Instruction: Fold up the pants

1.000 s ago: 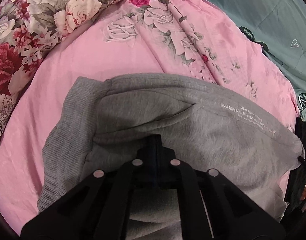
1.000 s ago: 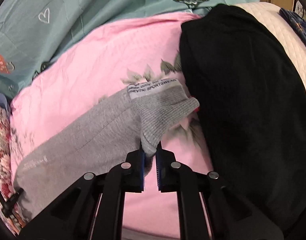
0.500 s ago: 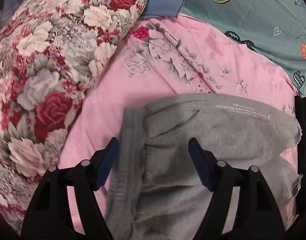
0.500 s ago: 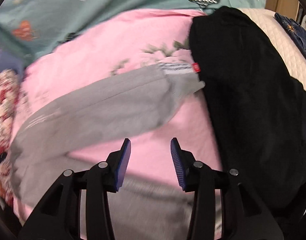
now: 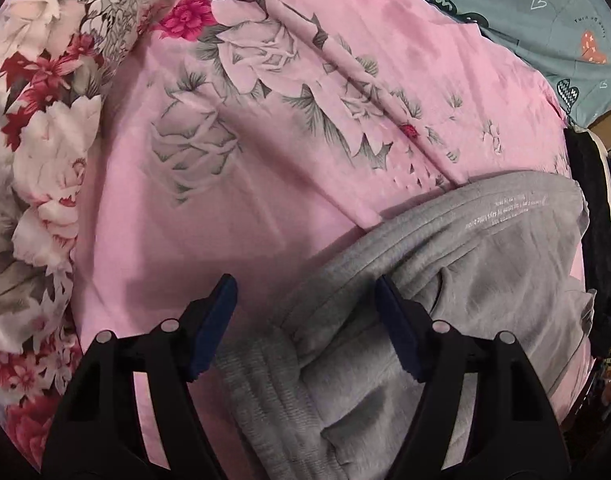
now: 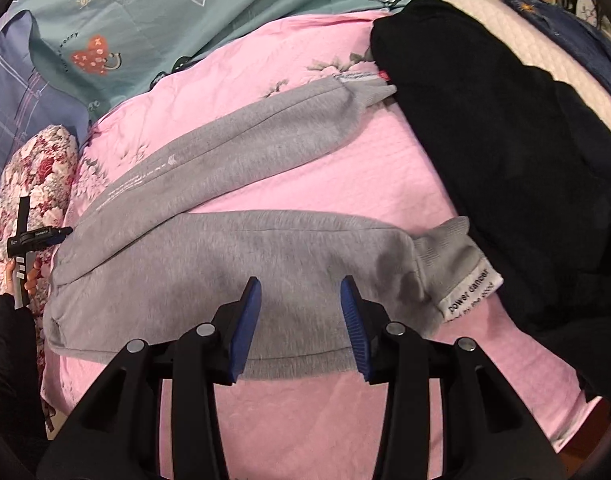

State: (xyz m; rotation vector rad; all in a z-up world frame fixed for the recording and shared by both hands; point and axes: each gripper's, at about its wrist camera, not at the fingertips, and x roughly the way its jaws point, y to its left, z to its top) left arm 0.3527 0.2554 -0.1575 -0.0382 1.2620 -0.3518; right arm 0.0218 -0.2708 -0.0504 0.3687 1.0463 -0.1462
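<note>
Grey sweatpants (image 6: 233, 264) lie on the pink floral sheet (image 6: 345, 184), both legs spread in a V toward the right, cuffs near the black garment. The near cuff carries a white label (image 6: 471, 290). My right gripper (image 6: 301, 320) is open and empty, hovering over the near leg. In the left wrist view the waistband end of the pants (image 5: 445, 280) lies bunched at lower right. My left gripper (image 5: 305, 320) is open and empty just above the waistband edge; it also shows at far left in the right wrist view (image 6: 25, 236).
A black garment (image 6: 505, 152) lies to the right of the cuffs, over a cream quilted pad (image 6: 545, 48). A floral pillow (image 5: 37, 140) lies left of the waistband. A teal quilt (image 6: 185, 12) covers the far side.
Both grippers have opened and let go of the pants, the left at the waistband, the right at the far cuff. The right gripper has pulled back over the near leg.
</note>
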